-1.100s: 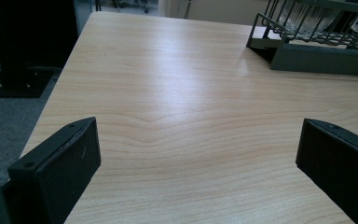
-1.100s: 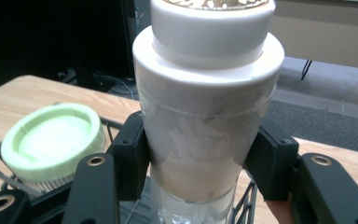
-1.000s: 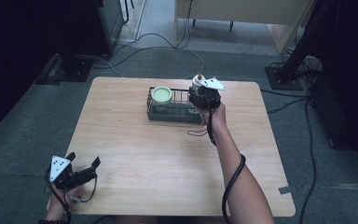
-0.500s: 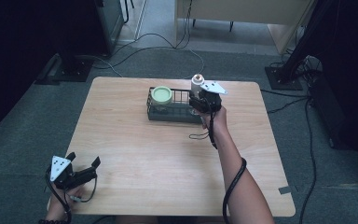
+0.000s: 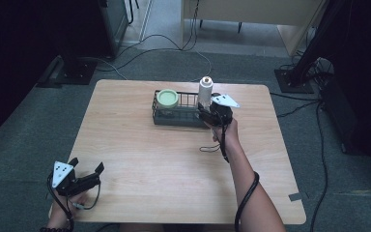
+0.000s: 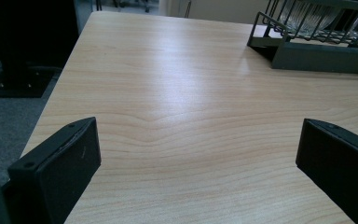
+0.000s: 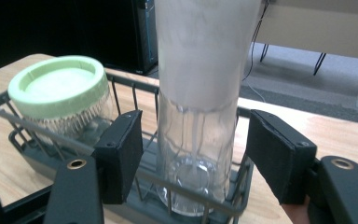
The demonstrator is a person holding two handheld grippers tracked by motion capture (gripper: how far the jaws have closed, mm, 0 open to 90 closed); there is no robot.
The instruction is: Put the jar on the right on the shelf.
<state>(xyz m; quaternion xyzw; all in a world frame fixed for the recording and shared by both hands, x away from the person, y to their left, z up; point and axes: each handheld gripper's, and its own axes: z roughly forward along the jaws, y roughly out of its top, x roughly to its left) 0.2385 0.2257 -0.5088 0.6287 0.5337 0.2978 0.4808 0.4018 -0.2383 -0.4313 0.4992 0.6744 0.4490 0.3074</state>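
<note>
At the far side of the wooden table [image 5: 140, 145], seen from the high view, a dark wire rack [image 5: 176, 116] holds a jar with a pale green lid [image 5: 167, 98] at its left end and a tall white-topped bottle [image 5: 205, 90] at its right end. The right gripper [image 5: 206, 114] sits just in front of the bottle, at the rack's right end. The left gripper [image 5: 92, 171] rests low at the table's near left corner, well apart from the rack, its jaws spread with nothing between them.

In the left gripper view, both black jaws stand wide apart over bare wood; the corner of the rack [image 6: 307, 46] shows at upper right.

In the right gripper view, the bottle [image 7: 199, 107] stands upright inside the rack [image 7: 23, 140], clear glass below, white above, between the two jaws. The right gripper [image 7: 195, 151] has just been opening: a gap shows on each side of the glass, so the pads do not press on it. The green-lidded jar [image 7: 58, 86] stands beside it in the rack.
</note>
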